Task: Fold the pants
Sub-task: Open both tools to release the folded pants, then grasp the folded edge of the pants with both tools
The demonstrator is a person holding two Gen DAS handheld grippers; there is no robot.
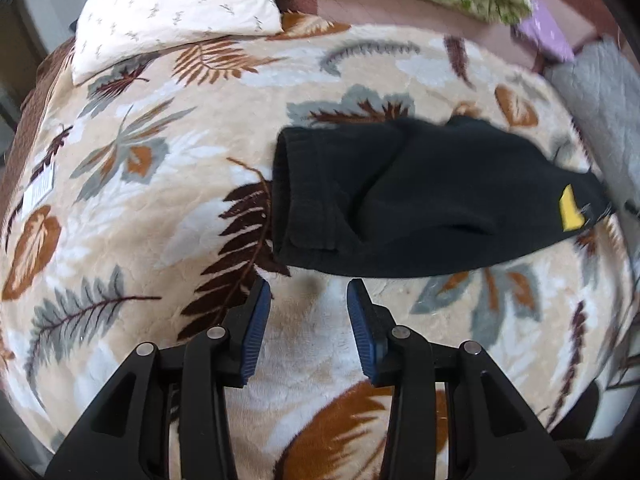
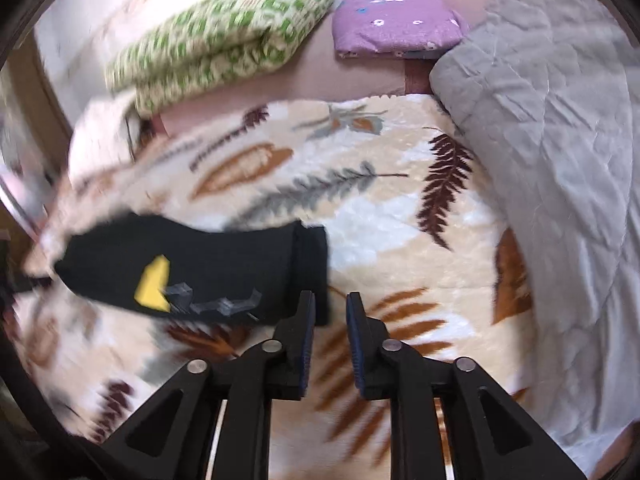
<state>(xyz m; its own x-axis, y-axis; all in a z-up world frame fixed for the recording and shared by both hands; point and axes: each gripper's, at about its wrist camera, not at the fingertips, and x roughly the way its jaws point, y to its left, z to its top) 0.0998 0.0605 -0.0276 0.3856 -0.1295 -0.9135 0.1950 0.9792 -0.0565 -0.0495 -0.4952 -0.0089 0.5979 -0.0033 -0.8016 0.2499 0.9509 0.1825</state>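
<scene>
- The black pants (image 1: 420,200) lie as a compact folded bundle on the leaf-print blanket (image 1: 160,200). In the left wrist view they sit from centre out to 3 o'clock, and in the right wrist view (image 2: 192,272) from centre out to 9 o'clock. They look already folded and set flat, probably so the layers stay put.
- A ribbed cuff or waistband edge (image 1: 296,192) faces 9 o'clock in the left view. A yellow patch (image 1: 570,212) shows near the opposite end, toward 3 o'clock.
- The left gripper (image 1: 308,300) hovers just below the bundle's near edge, at about 6 o'clock. Its jaws are spread with only blanket between them, and nothing is pinched.
- The right gripper (image 2: 330,312) sits at 6 o'clock beside the bundle's end. Its jaws stand narrowly parted and empty, with one finger overlapping the cloth's corner in the picture; I cannot tell whether it touches.
- Both tools tilt steeply down toward the bed from the near side. I judge them to be free of the cloth, which would fit a fold being finished.
- Beyond, toward 12 o'clock, are a white pillow (image 1: 176,12), a green patterned blanket (image 2: 224,28) and a purple folded cloth (image 2: 396,20). A grey quilt (image 2: 560,140) lies at 2 o'clock in the right view.
</scene>
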